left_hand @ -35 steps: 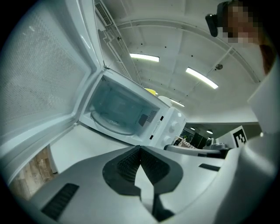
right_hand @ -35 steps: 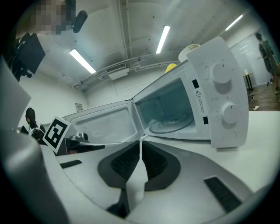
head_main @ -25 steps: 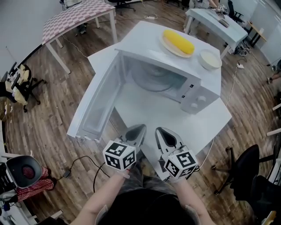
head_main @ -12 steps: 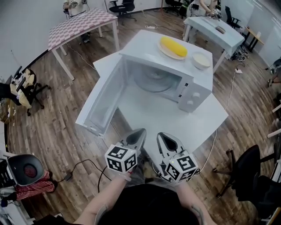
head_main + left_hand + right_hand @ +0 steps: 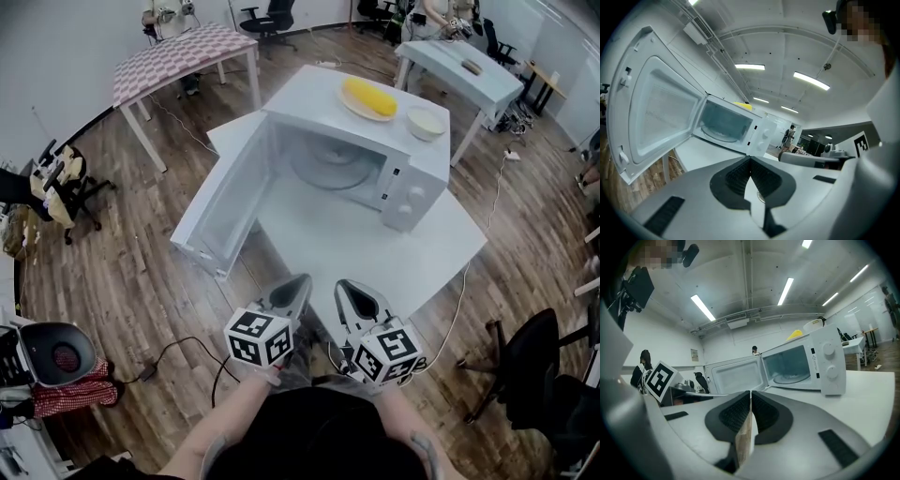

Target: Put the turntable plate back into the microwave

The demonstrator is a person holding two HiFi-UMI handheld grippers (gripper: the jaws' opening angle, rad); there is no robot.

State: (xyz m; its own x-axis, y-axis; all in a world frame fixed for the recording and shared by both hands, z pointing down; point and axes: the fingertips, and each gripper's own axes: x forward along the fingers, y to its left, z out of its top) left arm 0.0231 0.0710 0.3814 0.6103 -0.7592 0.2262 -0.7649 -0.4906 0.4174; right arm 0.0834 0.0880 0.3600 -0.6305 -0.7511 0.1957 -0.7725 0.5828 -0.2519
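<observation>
The left hand-held gripper (image 5: 298,281) and right hand-held gripper (image 5: 345,286) are both closed and empty at 6 o'clock in the head view. They are now farther from the microwave (image 5: 412,178) than a second ago. The plate (image 5: 328,167) lies inside it at 12 o'clock, with the door (image 5: 225,202) open. The placing looks finished, and the person seems to be backing off.

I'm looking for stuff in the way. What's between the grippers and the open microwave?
Only bare white table. The head view shows it running from the left gripper and right gripper up to the microwave.
</observation>
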